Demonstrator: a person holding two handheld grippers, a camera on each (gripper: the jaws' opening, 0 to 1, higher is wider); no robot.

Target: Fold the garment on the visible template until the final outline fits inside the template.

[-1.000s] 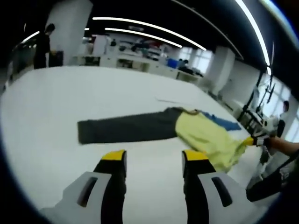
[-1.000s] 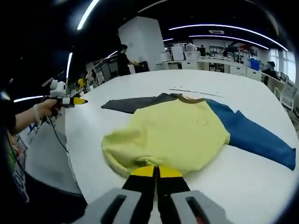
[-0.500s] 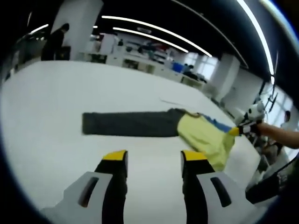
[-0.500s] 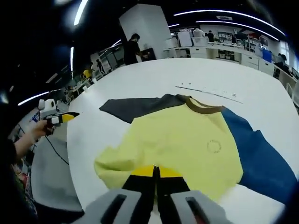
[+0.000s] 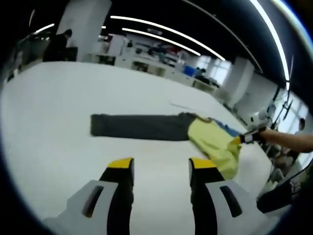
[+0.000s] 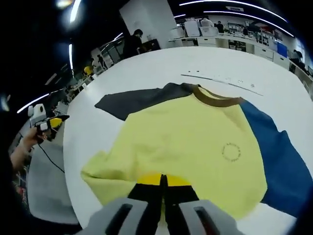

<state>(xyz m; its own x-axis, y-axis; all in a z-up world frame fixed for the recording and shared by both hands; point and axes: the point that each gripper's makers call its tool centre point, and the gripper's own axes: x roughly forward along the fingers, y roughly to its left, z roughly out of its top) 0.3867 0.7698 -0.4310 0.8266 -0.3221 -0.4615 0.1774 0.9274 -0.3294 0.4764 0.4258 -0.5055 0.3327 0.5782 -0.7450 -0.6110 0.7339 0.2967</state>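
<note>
White laminate, a broad round-edged table (image 6: 274,83), carries everything here, and the garment (image 6: 195,147) is the landmark to steer by: a yellow-bodied sweatshirt lying flat on that table, chest up. Its dark grey sleeve (image 5: 139,126) stretches straight out from one shoulder, its blue sleeve (image 6: 279,161) from the other, and a brown collar (image 6: 217,100) sits at the far end of the body. Just beyond the collar runs a faint line of marks (image 6: 220,81) on the tabletop; whether that belongs to the template I can't tell.

The right gripper (image 6: 163,181) has its yellow-tipped jaws pressed together on the hem nearest it, and the cloth there looks raised off the table. The left gripper (image 5: 156,166) hangs on the grey-sleeve side of the garment, well apart from it, jaws spread with nothing between them.

My reading is that the hem is being carried up toward the collar. To do that well, I'd keep the pinched edge high enough for the body to roll over cleanly, travel straight along the garment's length so the fold lands square, and watch the loose hem corner on the grey-sleeve side, which could drag and crease. The free tongs might well take that corner. Both sleeves are not yet folded in.

A small round print (image 6: 231,152) on the chest marks the middle.
</note>
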